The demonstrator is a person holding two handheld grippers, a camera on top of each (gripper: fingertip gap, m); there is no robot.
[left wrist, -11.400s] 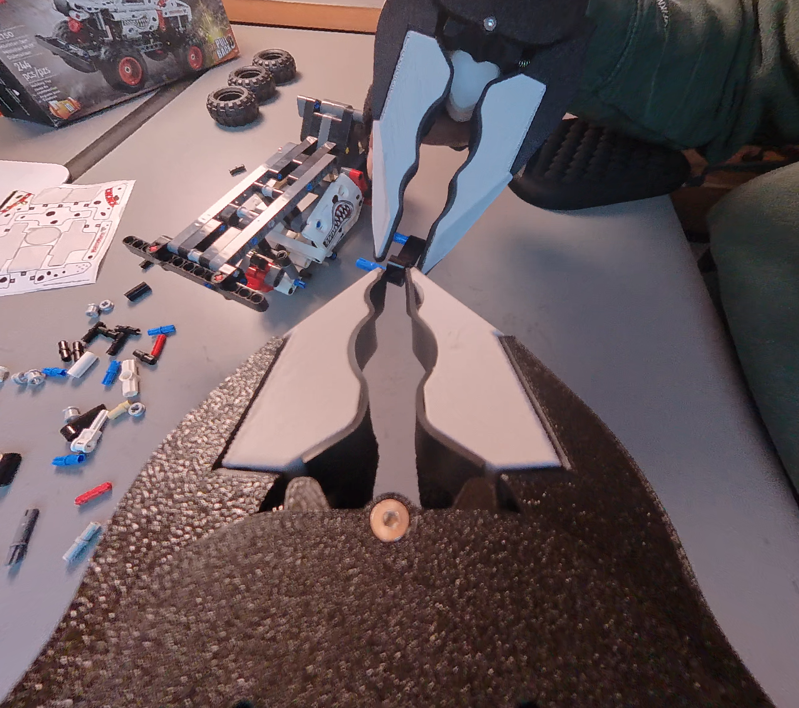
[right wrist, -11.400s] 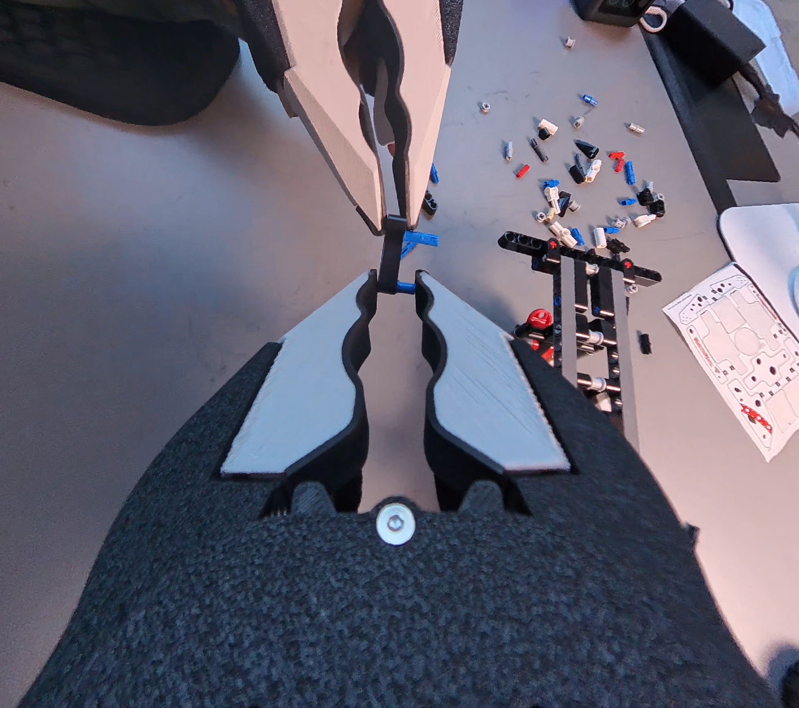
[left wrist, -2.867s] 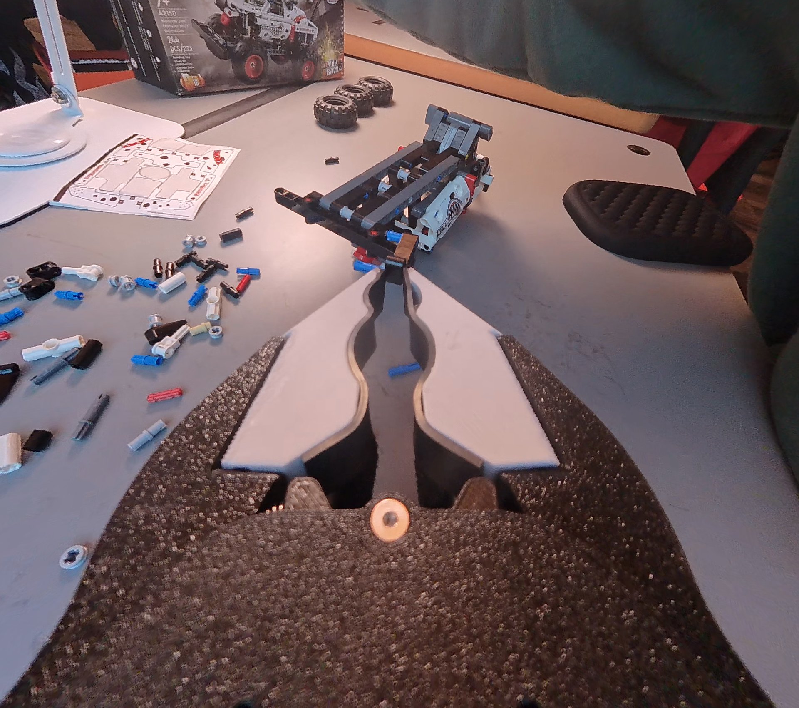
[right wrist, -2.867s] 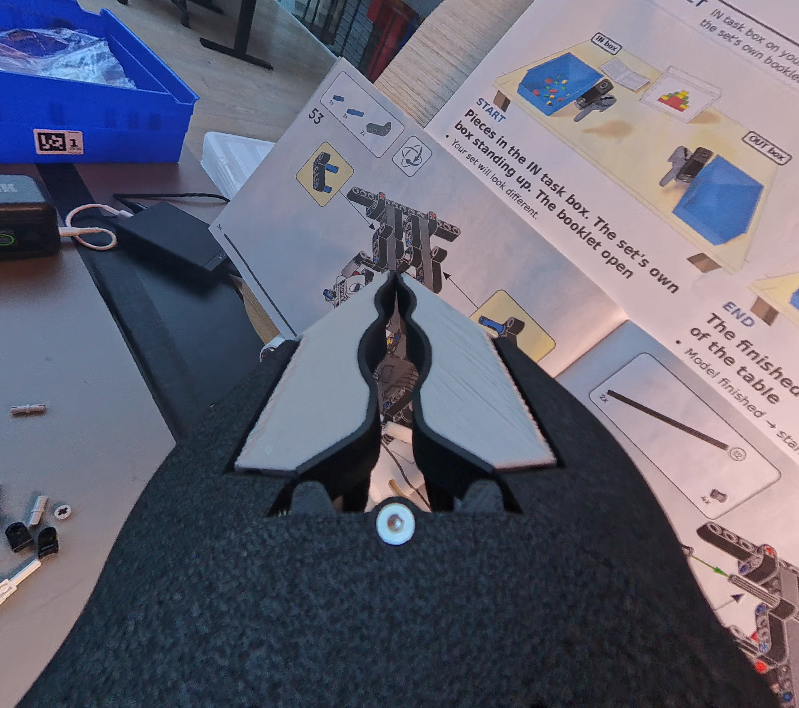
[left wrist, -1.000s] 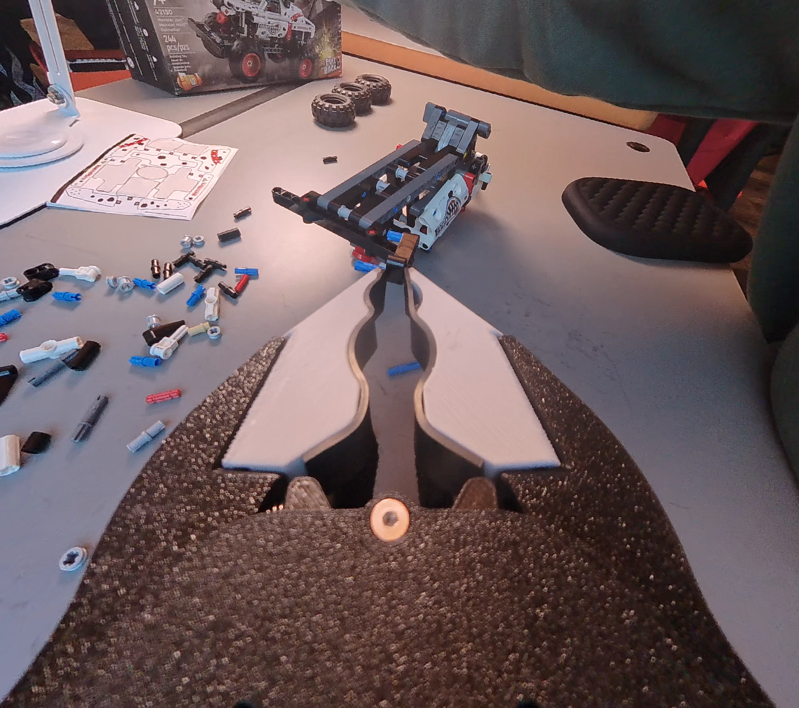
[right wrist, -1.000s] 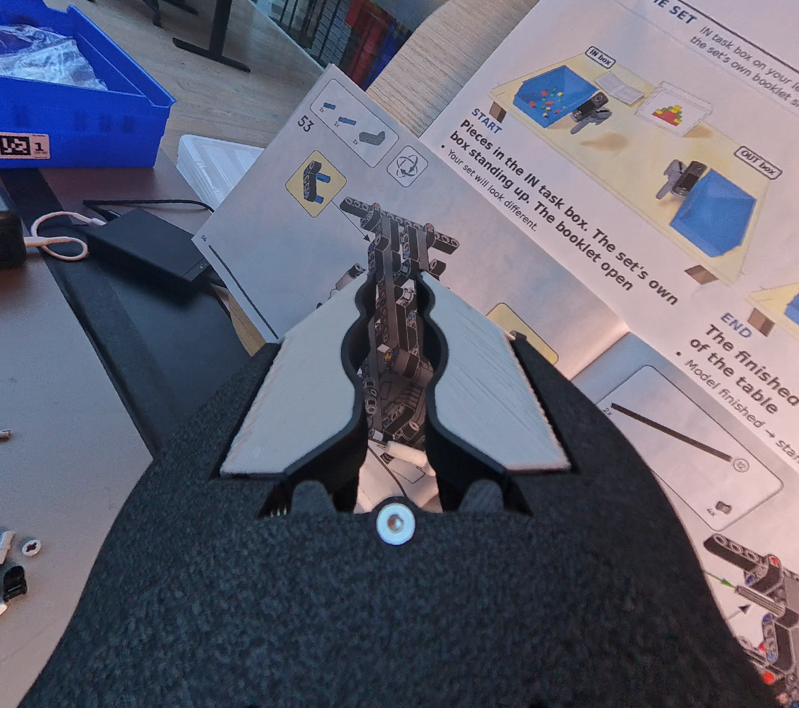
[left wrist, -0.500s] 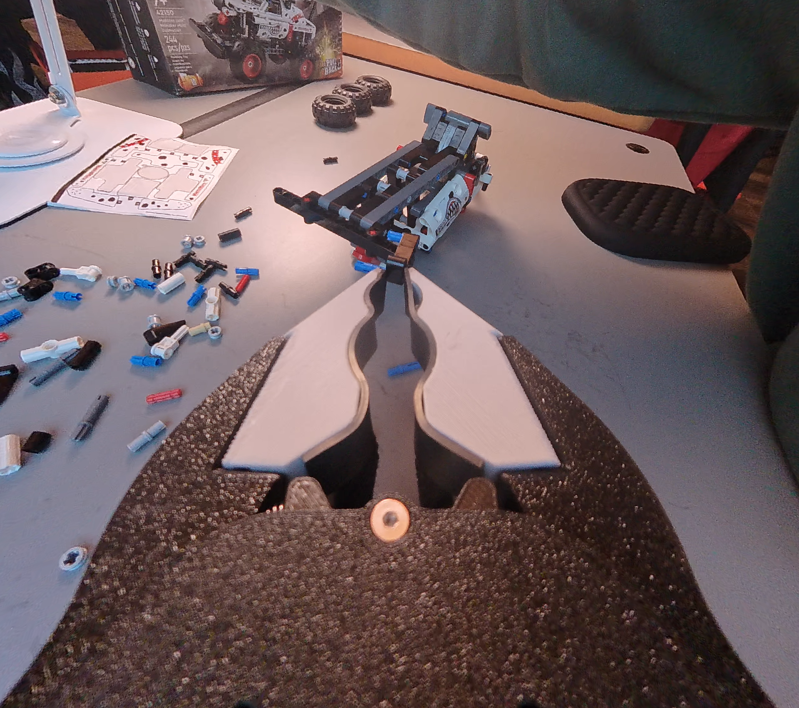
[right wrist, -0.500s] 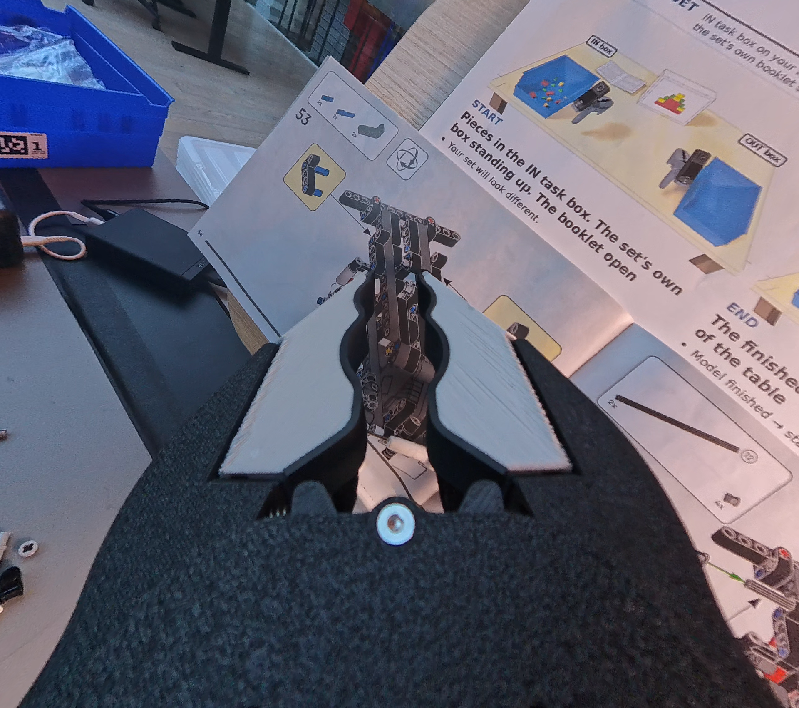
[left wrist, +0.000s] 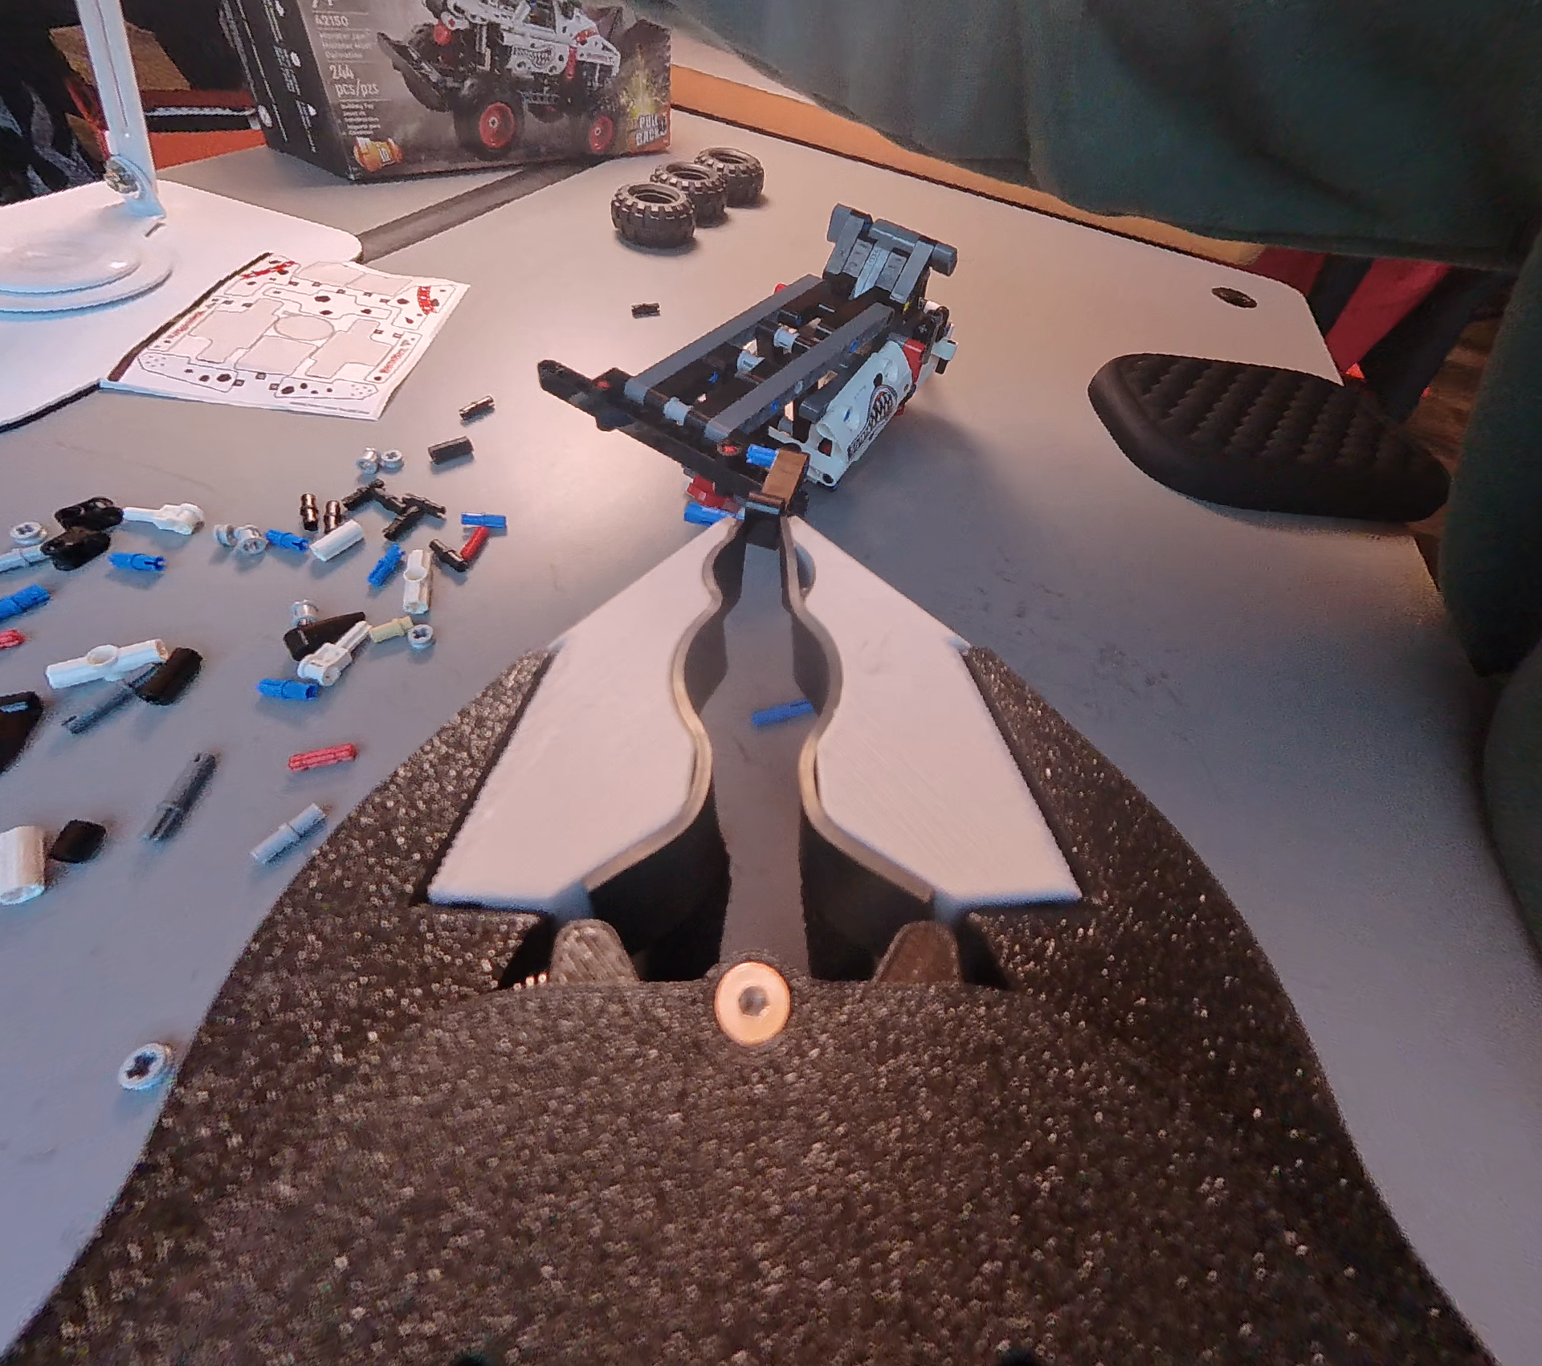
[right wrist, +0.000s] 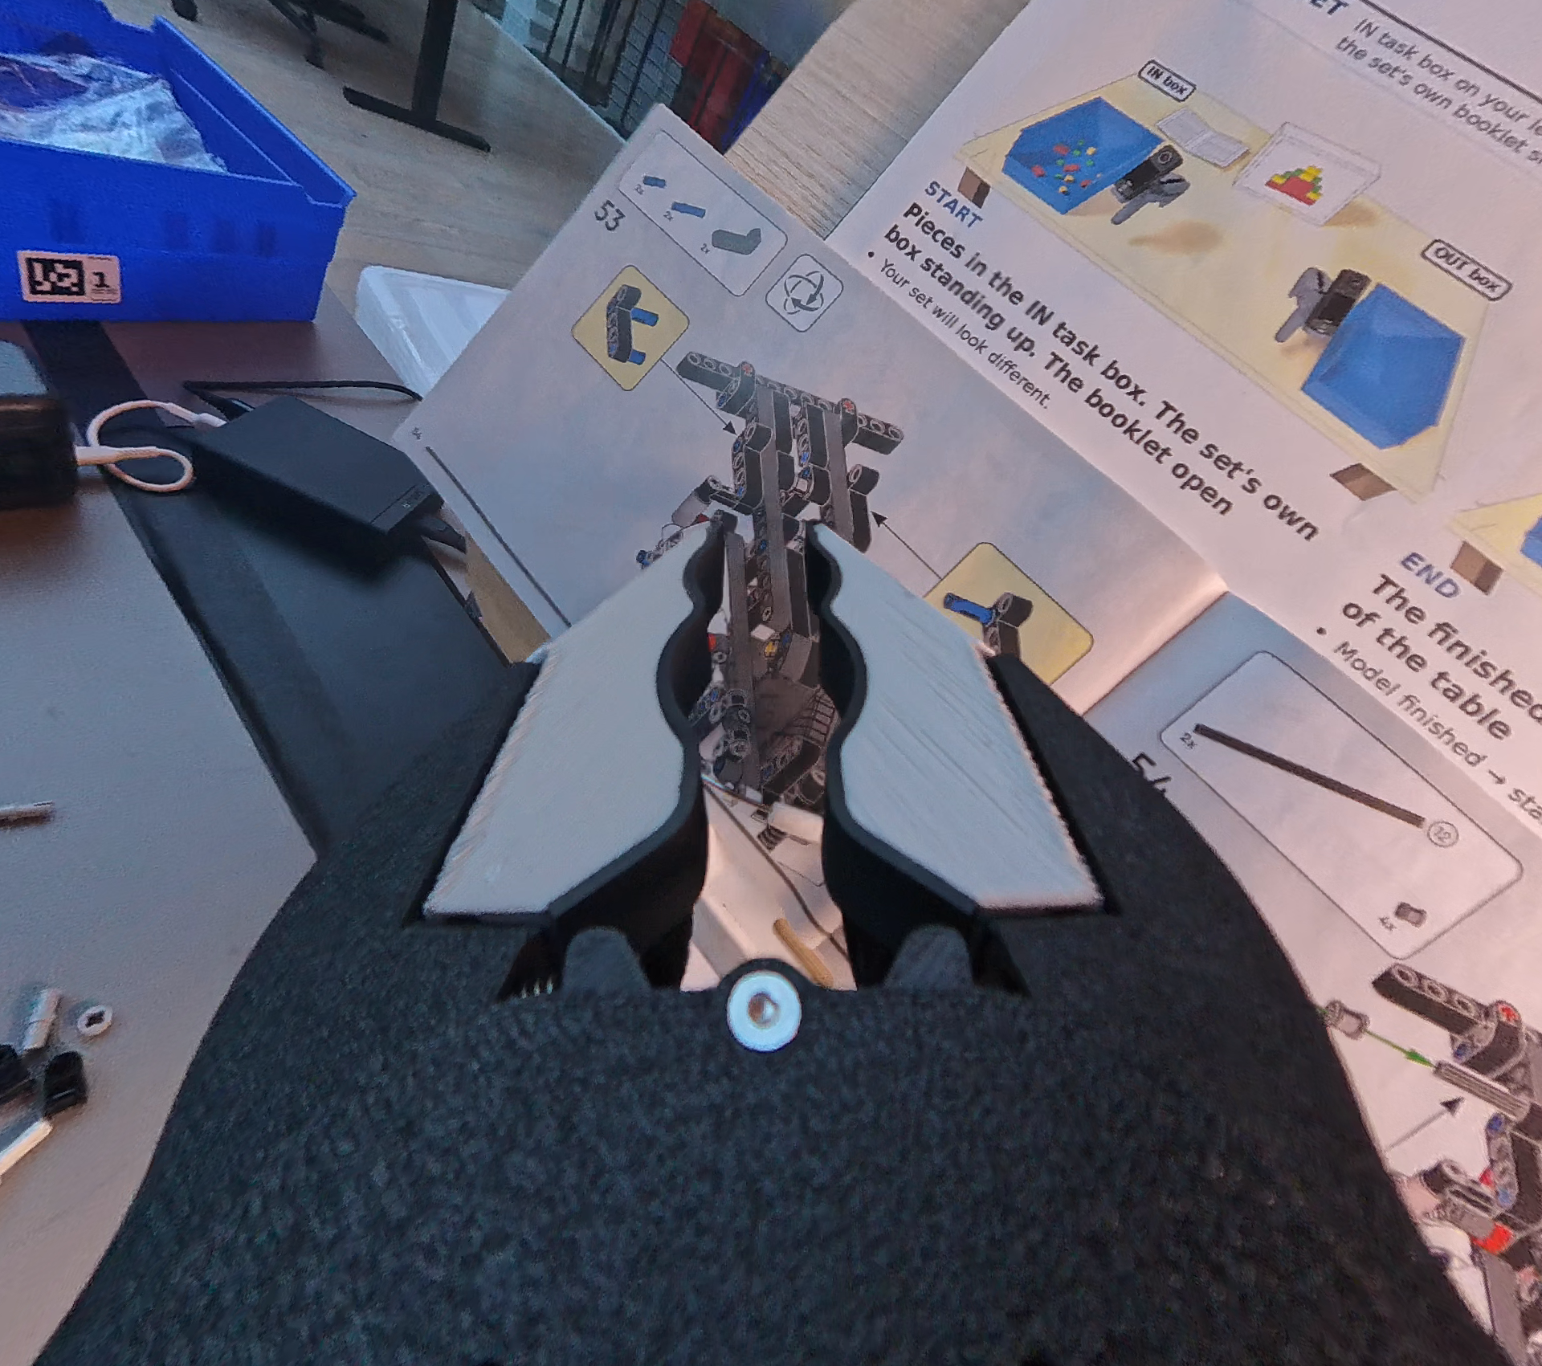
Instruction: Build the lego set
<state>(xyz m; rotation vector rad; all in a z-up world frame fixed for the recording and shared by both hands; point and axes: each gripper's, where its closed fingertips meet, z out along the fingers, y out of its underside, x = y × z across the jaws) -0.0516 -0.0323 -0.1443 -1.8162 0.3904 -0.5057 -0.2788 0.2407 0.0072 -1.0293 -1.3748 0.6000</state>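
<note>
My left gripper (left wrist: 763, 529) is shut on a small black lego piece (left wrist: 780, 483) and holds it just in front of the near end of the truck chassis (left wrist: 776, 375), which lies on the grey table (left wrist: 1085, 658). Whether the piece touches the chassis I cannot tell. My right gripper (right wrist: 763, 533) is open and empty. It is raised and points at the open instruction booklet (right wrist: 567, 441), over the drawing of the chassis. A blue pin (left wrist: 780, 713) lies on the table under my left fingers.
Loose small parts (left wrist: 334, 575) lie to the left. Three tyres (left wrist: 684, 200), the set box (left wrist: 434, 49), a sticker sheet (left wrist: 292, 350) and a white stand base (left wrist: 83, 241) are behind. A black pad (left wrist: 1260, 433) lies right. A blue bin (right wrist: 167, 225) and black adapter (right wrist: 309, 466) are left of the booklet. There is about 40 cm between the tips of the two grippers.
My right gripper, shut 2.9 s ago, has opened and shifted slightly in front of the booklet. My left gripper has kept the black piece near the chassis, almost still.
</note>
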